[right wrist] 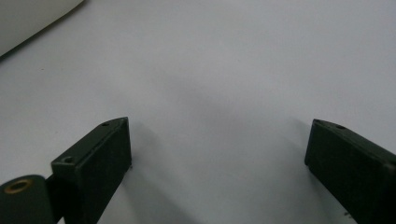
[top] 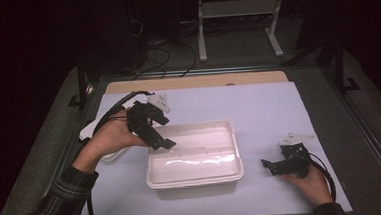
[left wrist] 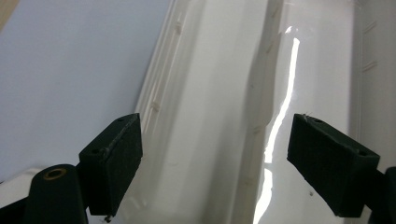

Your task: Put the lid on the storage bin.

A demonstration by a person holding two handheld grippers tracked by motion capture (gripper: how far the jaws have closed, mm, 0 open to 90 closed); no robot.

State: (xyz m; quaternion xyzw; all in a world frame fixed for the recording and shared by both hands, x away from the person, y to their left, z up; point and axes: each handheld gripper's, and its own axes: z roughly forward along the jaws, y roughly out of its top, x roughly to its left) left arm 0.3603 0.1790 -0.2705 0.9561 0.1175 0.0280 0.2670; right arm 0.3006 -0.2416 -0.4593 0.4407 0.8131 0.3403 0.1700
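My left hand-held gripper (top: pixel 161 142) gapes wide over the white tray's (top: pixel 195 180) left rim — the right hand-held gripper (top: pixel 268 166) rests wide apart on the worktop (top: pixel 258 108).

A shallow white plastic container (top: pixel 194 160), rectangular with rounded corners and a raised rim, lies flat and closed near the middle of the pale surface (top: pixel 258 103), its glossy top catching a bright streak of light along its length.

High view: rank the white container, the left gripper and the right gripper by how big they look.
1. White container, clearly largest.
2. Left gripper.
3. Right gripper.
The two grippers look close in size, and a hand partly covers each, so their order is unsure.
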